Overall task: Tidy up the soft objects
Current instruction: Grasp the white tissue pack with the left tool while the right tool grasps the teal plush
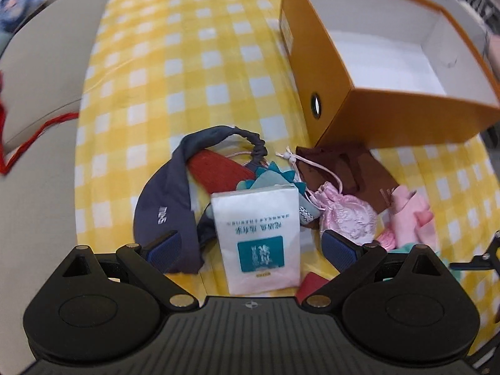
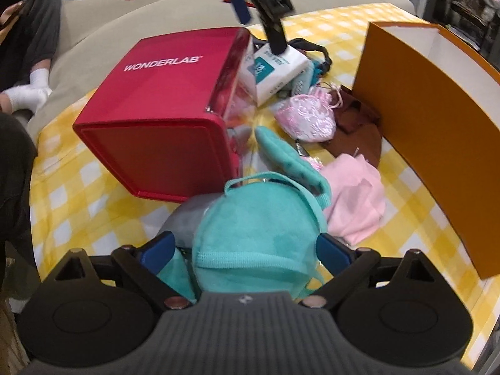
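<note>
Left wrist: white tissue pack sits between wide-apart fingers of left gripper, apparently untouched. Looks like the pick step; next: close, carry to empty orange box.

Right wrist: teal pouch between spread fingers of right gripper; contact unclear, nothing clamped.

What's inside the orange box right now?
The orange box shows only a bare white floor and walls in the left wrist view. Its near wall hides the closest strip of floor.

beige sofa behind – yellow checked tablecloth, dim shelving
</note>
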Tool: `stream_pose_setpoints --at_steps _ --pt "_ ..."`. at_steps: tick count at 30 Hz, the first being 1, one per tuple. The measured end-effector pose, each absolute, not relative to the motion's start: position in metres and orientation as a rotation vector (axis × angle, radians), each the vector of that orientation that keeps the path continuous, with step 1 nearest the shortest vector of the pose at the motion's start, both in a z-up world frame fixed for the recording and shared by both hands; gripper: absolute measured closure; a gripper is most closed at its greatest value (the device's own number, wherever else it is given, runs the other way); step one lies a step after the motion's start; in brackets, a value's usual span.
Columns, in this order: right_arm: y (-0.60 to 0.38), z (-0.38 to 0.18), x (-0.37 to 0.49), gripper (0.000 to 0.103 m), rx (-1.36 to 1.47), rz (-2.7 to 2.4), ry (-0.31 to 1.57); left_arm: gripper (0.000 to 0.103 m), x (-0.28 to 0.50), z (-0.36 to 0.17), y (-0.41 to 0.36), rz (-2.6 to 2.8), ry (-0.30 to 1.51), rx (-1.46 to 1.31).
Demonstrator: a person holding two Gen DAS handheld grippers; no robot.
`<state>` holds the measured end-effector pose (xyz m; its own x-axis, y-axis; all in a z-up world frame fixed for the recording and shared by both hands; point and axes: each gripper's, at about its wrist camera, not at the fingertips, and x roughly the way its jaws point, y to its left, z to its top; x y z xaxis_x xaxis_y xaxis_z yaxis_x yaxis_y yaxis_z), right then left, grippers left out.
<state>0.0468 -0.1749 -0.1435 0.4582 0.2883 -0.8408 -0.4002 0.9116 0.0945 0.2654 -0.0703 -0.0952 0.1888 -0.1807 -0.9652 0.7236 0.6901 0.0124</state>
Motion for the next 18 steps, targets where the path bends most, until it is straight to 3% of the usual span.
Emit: stream_pose_setpoints --at_steps 15,16,18 --pt "-0.155 -0.158 0.050 0.010 -0.321 0.415 1.010 0.000 0.284 -0.151 -0.108 -0.693 1.343 0.667" --pt "-0.154 -0.159 0.050 0.012 -0.336 0.408 1.003 0.000 0.284 -0.154 -0.109 -0.686 1.346 0.676" --pt "-0.156 -0.159 0.049 0.025 -0.357 0.395 0.992 0.007 0.285 -0.157 -0.110 -0.658 1.346 0.680"
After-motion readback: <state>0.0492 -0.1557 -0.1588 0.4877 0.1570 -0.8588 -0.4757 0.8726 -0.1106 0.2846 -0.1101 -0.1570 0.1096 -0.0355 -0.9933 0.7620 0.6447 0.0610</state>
